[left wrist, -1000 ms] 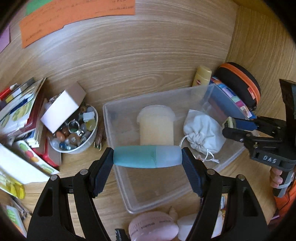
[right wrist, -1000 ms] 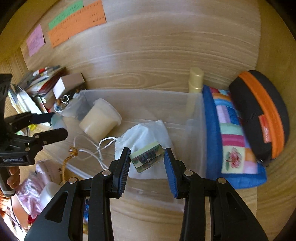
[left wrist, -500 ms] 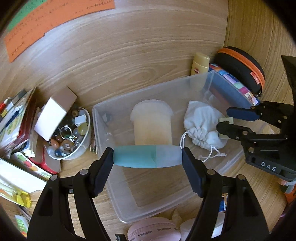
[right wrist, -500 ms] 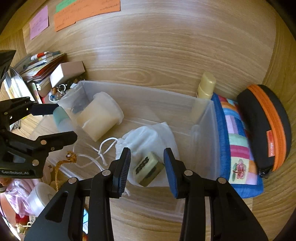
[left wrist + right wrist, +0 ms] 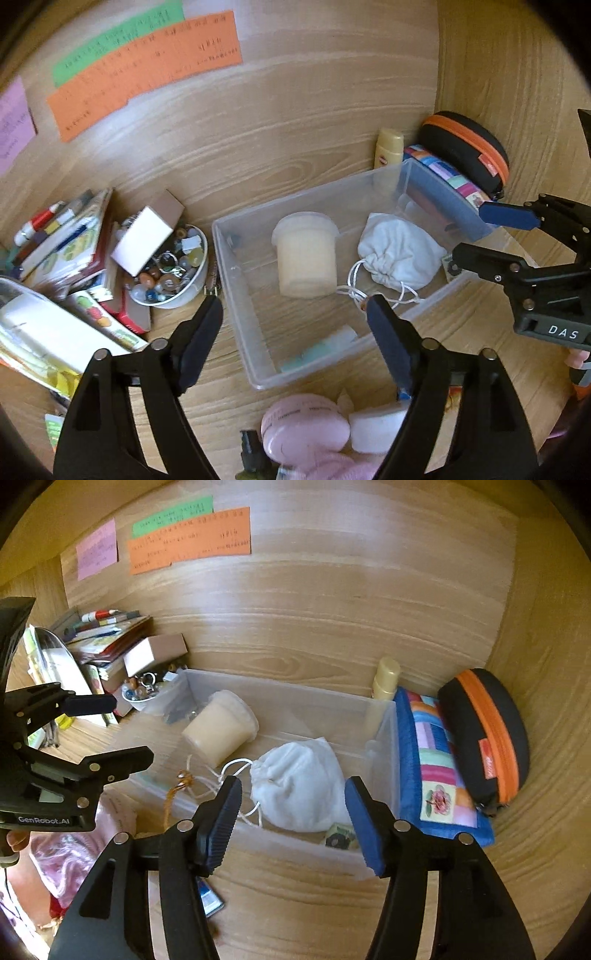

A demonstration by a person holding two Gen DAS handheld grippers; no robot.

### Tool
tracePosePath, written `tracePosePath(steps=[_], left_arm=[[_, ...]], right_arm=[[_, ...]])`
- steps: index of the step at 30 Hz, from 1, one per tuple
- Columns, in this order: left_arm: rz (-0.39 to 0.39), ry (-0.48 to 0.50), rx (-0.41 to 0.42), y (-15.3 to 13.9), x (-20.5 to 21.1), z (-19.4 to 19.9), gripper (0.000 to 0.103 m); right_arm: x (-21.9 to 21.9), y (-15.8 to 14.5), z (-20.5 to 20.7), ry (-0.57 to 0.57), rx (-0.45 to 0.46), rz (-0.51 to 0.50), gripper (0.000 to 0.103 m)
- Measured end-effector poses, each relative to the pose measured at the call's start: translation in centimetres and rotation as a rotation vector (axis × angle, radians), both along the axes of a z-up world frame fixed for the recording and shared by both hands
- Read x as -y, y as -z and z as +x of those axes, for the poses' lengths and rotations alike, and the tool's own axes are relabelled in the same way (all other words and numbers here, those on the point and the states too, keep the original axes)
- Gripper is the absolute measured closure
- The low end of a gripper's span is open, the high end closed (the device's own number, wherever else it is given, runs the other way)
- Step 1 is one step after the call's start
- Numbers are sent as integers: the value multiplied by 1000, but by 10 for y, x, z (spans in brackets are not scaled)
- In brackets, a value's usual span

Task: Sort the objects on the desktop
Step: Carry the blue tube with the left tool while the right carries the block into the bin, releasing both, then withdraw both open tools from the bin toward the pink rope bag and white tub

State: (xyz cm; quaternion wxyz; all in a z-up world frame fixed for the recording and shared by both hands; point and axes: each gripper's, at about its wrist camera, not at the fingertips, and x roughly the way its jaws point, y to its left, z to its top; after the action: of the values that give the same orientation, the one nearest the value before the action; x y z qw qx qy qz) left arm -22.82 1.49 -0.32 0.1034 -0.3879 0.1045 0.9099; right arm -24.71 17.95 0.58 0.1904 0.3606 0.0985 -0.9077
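Both the left gripper [image 5: 293, 321] and right gripper [image 5: 291, 821] are seen opening, empty, above the clear bin [image 5: 236, 280], where the teal tube [image 5: 317, 354] lies.

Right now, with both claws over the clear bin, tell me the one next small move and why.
Probably lift the left claw clear and swing it toward the loose items on the desk. Its jaws are opening with nothing between them, the teal tube already lies in the clear bin, and a pink case sits outside it by the near wall.
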Motion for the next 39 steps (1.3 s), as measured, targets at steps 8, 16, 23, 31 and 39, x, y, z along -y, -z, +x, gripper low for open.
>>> tracePosePath(steps=[8, 16, 23, 31, 39], left_arm=[[-23, -17, -105, -25, 7, 42, 12], [-65, -55, -203, -42, 15, 83, 9], [-40, -112, -275, -53, 44, 128, 2], [-31, -162, -222, -29, 71, 154, 2], [71, -187, -17, 28, 90, 155, 2]], right_arm=[[-7, -19, 34, 23, -40, -45, 27], [-14, -29, 70, 27, -76, -67, 22], [-21, -28, 95, 26, -105, -39, 21], [-22, -13, 108, 4, -89, 5, 21], [-11, 19, 106, -39, -5, 37, 21]])
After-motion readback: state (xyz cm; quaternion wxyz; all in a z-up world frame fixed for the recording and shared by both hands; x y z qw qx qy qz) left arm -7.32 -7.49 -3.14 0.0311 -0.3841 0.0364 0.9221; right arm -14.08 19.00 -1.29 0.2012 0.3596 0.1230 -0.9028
